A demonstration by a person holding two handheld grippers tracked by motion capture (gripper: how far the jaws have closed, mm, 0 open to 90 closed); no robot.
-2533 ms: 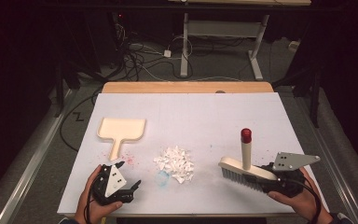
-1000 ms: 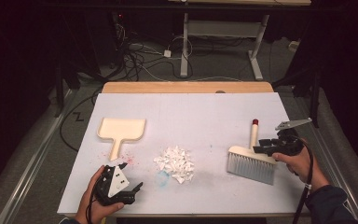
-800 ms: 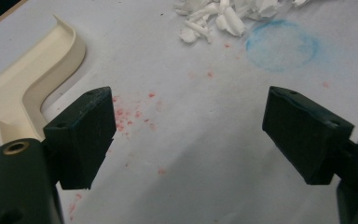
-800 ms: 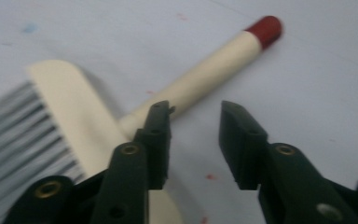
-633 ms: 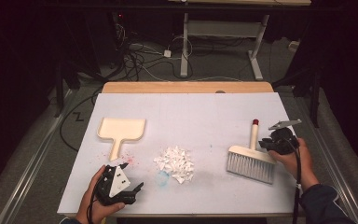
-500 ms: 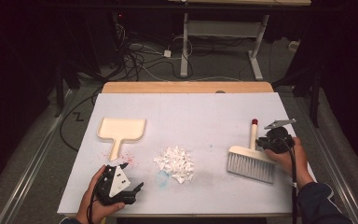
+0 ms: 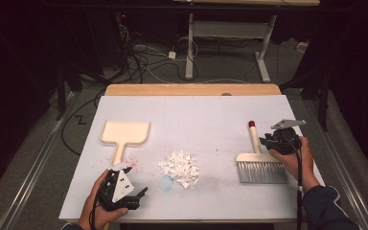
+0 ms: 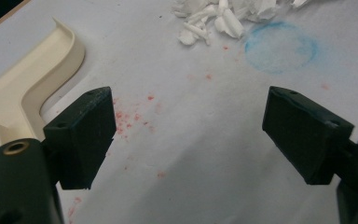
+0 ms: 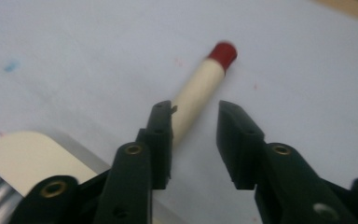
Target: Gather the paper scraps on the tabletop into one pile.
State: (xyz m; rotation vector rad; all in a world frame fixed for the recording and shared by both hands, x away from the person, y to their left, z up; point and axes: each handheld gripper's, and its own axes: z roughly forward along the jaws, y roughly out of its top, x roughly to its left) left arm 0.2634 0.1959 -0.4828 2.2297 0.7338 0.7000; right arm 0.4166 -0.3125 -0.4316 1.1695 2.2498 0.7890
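White paper covers the table (image 7: 191, 110), cables littering the dark floor behind it; left gripper (image 7: 133, 195) gapes wide, right gripper (image 7: 267, 140) stands narrowly parted, having just been opening beside the brush (image 7: 258, 160) handle.

Right gripper (image 7: 268, 140) beside brush (image 7: 258, 160) handle; paper scraps (image 7: 179, 167) mid-table; dustpan (image 7: 123, 136) left; left gripper (image 7: 141, 191) near front edge.

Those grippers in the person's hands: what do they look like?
Each gripper, left and right, is a black handheld device with two blocky black jaws, brass-coloured rivets at the joints and a grey three-cornered plate on top. A black cable trails from the right one over a dark sleeve.
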